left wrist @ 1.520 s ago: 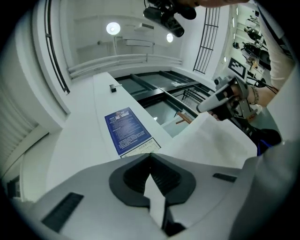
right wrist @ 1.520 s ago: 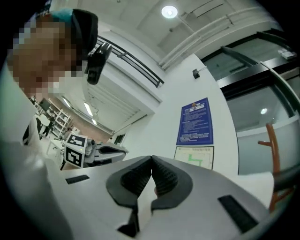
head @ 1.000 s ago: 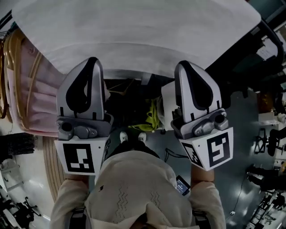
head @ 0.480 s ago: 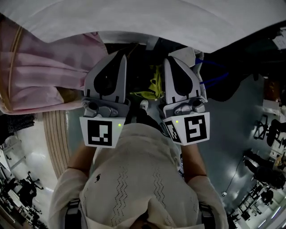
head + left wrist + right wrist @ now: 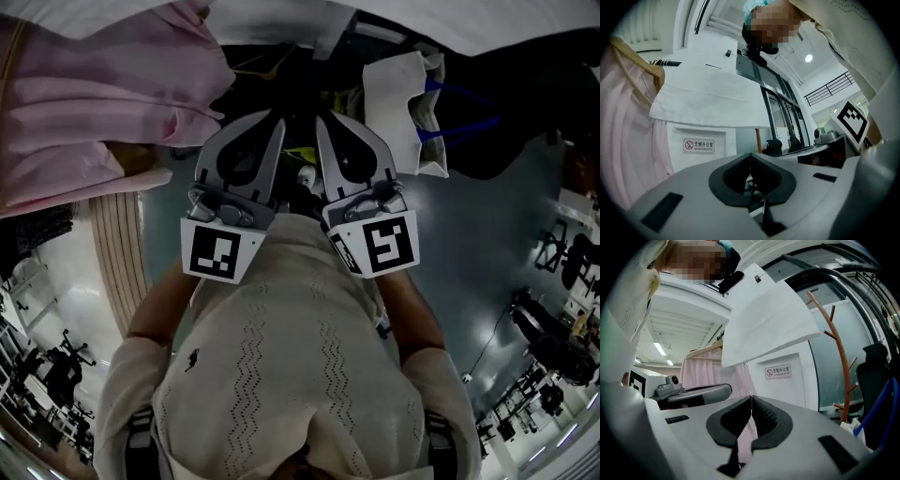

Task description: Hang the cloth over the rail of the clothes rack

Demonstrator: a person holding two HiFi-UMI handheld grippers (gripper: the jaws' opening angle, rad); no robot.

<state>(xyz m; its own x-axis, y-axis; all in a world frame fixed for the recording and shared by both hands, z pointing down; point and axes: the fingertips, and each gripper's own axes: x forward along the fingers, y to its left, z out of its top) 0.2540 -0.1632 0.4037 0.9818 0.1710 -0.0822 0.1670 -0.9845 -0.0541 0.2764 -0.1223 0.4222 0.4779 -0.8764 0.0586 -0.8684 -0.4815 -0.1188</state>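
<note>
The white cloth [image 5: 469, 23] hangs spread out along the top edge of the head view; the rail under it is hidden. The same cloth [image 5: 708, 101] is in the left gripper view, and in the right gripper view the cloth [image 5: 768, 319] hangs well ahead of the jaws. My left gripper [image 5: 274, 118] and right gripper [image 5: 323, 120] are held side by side close to the person's chest, well back from the cloth. Both are shut, jaws touching, with nothing between them.
A pink garment [image 5: 103, 94] on a wooden hanger [image 5: 635, 54] hangs left of the cloth. A white bag [image 5: 403, 94] with blue straps sits below the rack. A brown coat stand [image 5: 836, 348] rises at the right, a wall with a no-smoking sign [image 5: 698, 145] behind.
Both grippers have drawn back from the cloth toward the person's body and come closer together. The cloth stays hanging and now lies at the view's top edge.
</note>
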